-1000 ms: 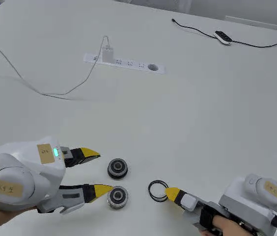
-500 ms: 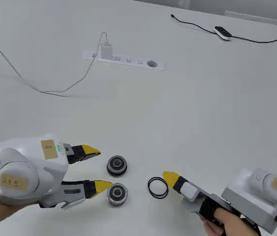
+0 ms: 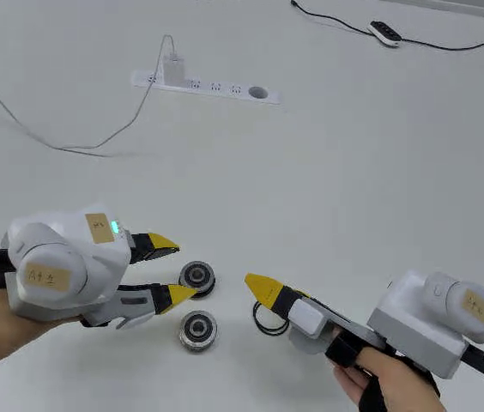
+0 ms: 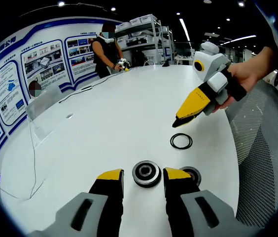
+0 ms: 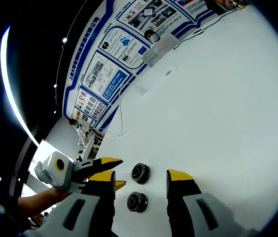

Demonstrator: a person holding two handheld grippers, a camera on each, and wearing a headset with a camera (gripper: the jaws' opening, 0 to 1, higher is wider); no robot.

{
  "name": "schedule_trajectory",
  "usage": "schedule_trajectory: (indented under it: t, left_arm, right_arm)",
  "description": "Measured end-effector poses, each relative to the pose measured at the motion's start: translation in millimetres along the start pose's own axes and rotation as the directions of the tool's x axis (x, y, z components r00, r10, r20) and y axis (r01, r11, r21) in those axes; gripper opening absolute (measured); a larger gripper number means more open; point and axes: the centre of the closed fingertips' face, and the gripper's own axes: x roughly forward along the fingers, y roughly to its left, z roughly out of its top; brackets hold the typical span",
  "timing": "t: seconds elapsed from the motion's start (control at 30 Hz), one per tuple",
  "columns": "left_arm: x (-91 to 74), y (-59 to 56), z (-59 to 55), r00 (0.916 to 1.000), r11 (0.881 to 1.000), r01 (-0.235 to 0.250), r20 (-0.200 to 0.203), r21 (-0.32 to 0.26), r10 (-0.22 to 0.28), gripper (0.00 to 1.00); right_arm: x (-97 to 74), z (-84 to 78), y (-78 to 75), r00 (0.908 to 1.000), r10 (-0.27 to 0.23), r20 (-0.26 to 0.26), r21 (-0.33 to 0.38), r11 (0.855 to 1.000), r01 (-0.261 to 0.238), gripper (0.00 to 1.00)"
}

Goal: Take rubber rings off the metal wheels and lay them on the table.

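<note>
On the table, a ring lies under the right claw.

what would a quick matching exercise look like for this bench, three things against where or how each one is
Things:
1. rubber ring
2. power strip
3. left gripper

Place or state:
A. open, jaws pointing at a metal wheel
B. lying loose on the table, near the right gripper tip
C. far across the table, with a charger plugged in

Pairs: 1-B, 2-C, 3-A
</note>
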Motion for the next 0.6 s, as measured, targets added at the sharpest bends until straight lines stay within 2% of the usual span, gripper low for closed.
schedule_trajectory:
  t: [0.13, 0.27, 0.6]
  left_arm:
    - [7.8, 0.0, 1.0, 0.9999, 1.000, 0.008, -0.006, -0.006, -0.008, 0.30]
    - [12.8, 0.1, 1.1, 0.9998, 1.000, 0.012, -0.013, 0.000, -0.012, 0.25]
    - [15.5, -3.2, -6.6, 0.9989, 0.999, 0.037, -0.027, -0.020, -0.037, 0.19]
  right_arm:
    - [1.3, -4.1, -0.4, 0.9999, 0.003, -0.017, -0.012, 1.000, -0.004, 0.43]
    - [3.3, -6.6, -0.7, 0.9997, 0.016, -0.017, 0.041, 0.999, -0.016, 0.43]
    - [10.1, -9.5, 2.0, 0.9992, 0.031, -0.027, 0.059, 0.998, -0.029, 0.43]
